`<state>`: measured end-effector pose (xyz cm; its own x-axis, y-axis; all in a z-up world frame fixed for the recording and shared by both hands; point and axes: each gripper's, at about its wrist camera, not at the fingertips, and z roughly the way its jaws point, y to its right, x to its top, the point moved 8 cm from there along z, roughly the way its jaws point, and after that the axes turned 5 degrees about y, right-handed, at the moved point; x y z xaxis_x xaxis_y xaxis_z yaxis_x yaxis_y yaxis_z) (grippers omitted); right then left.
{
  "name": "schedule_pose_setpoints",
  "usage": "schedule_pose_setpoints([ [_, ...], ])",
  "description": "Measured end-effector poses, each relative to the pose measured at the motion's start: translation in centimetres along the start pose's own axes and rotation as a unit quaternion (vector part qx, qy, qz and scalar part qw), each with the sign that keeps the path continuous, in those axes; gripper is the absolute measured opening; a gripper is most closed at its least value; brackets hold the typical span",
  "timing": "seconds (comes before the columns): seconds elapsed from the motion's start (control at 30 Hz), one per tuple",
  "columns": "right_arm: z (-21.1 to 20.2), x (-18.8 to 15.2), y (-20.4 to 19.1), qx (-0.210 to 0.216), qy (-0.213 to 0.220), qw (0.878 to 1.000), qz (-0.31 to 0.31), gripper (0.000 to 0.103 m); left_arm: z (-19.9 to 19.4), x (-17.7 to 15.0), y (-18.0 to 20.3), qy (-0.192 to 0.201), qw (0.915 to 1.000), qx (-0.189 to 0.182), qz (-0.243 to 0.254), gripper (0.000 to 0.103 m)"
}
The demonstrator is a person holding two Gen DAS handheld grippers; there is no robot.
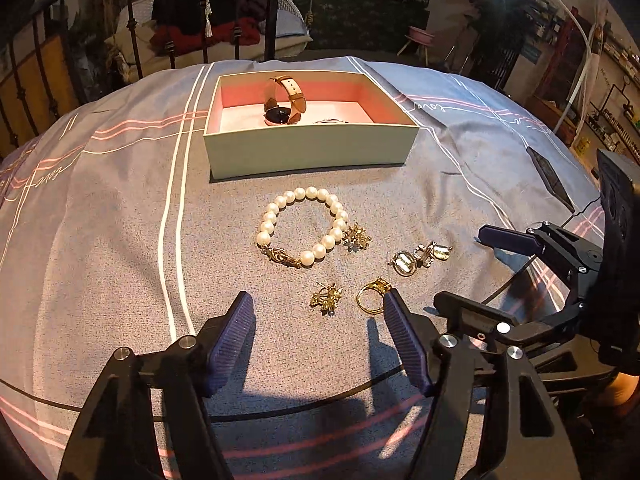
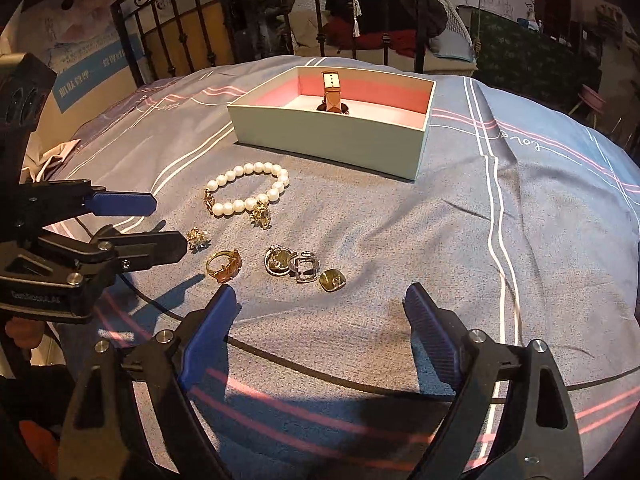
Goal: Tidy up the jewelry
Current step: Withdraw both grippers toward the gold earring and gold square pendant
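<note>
An open pale green box point(image 1: 308, 152) point(image 2: 320, 140) with a pink lining holds a tan-strapped watch point(image 1: 284, 100) point(image 2: 332, 96) and a small silver piece point(image 1: 330, 121). On the grey bedspread in front of it lie a pearl bracelet point(image 1: 300, 193) point(image 2: 244, 170), two gold floral earrings point(image 1: 326, 299) point(image 1: 356, 237), a gold ring point(image 1: 372, 300) point(image 2: 224, 266) and a cluster of gold and silver earrings point(image 1: 420, 258) point(image 2: 304, 268). My left gripper point(image 1: 317, 300) point(image 2: 168, 220) is open just short of the near floral earring and ring. My right gripper point(image 2: 320, 292) point(image 1: 462, 267) is open and empty, close to the cluster.
The bedspread point(image 2: 440, 240) has white and pink stripes. A black cable point(image 2: 320, 372) runs across it under both grippers. A dark flat device point(image 1: 550, 178) lies at the right. An iron bed rail point(image 1: 272, 8) and piled clothes stand behind the box.
</note>
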<state>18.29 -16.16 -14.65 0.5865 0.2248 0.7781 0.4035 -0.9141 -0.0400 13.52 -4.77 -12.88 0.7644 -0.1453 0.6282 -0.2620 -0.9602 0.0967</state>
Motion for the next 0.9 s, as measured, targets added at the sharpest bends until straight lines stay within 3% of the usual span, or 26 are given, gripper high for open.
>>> schedule_pose_setpoints([
  [0.2,0.3,-0.2,0.8,-0.006,-0.003,1.0,0.005,0.086,1.0,0.1,-0.2,-0.005,1.0,0.0,-0.002,0.059],
  [0.3,0.5,-0.3,0.8,-0.007,-0.007,1.0,-0.001,0.085,1.6,-0.4,-0.2,-0.016,0.9999,-0.005,0.0,0.041],
  [0.47,0.9,0.0,1.0,0.002,-0.013,1.0,-0.014,0.07,2.0,-0.6,-0.5,-0.017,0.9998,-0.005,-0.009,0.016],
  [0.67,0.9,0.5,1.7,0.018,-0.014,1.0,-0.015,0.052,2.2,-0.6,-0.6,-0.015,0.9998,-0.005,-0.012,0.016],
  [0.9,1.5,0.5,1.6,0.011,-0.016,0.999,-0.044,0.045,2.3,-0.5,-0.5,-0.017,0.9998,0.0,-0.01,0.016],
])
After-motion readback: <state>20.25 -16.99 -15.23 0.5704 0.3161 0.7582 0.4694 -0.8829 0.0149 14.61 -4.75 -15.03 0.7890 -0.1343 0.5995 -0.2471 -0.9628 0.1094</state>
